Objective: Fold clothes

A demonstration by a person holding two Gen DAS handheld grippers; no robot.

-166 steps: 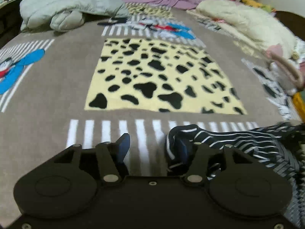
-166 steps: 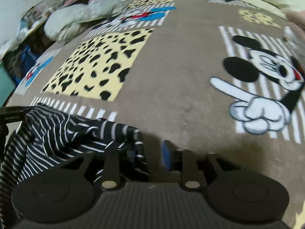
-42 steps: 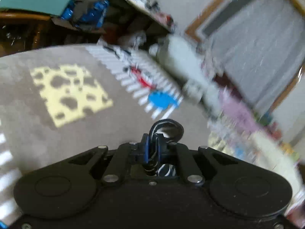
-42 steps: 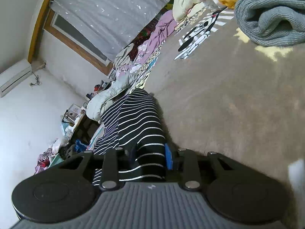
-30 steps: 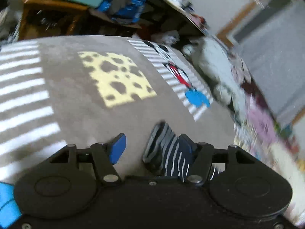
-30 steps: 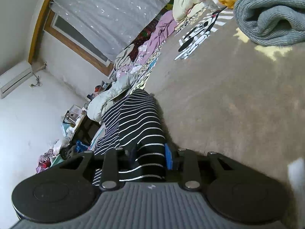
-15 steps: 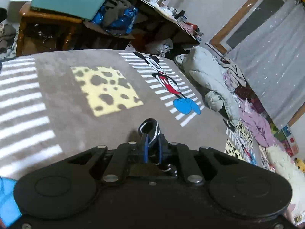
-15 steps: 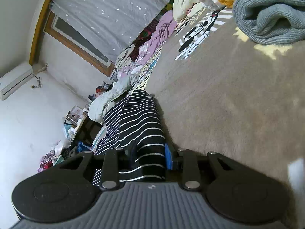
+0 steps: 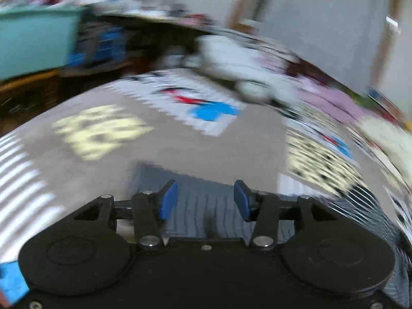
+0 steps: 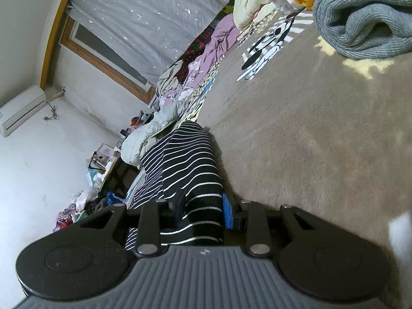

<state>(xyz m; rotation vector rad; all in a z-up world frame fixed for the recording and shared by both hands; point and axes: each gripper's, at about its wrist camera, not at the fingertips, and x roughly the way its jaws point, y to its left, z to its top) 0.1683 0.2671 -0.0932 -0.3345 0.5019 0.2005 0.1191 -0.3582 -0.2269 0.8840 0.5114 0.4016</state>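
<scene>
A black garment with white stripes lies on the brown patterned blanket. My right gripper is shut on a folded edge of it, and the cloth runs away from the jaws to the upper left. In the blurred left wrist view, my left gripper is open with its blue pads apart, just above the striped garment, which lies flat under and between the jaws. Nothing is held in the left jaws.
A grey knit sweater lies bunched at the far right. Pale jackets and pink clothes pile along the bed's far side. A teal box and clutter stand beyond the bed's edge. A cream quilt lies near the curtain.
My left gripper has let go of the striped cloth and opened, and it swings fast to the right. My right gripper keeps its hold and has hardly moved.
</scene>
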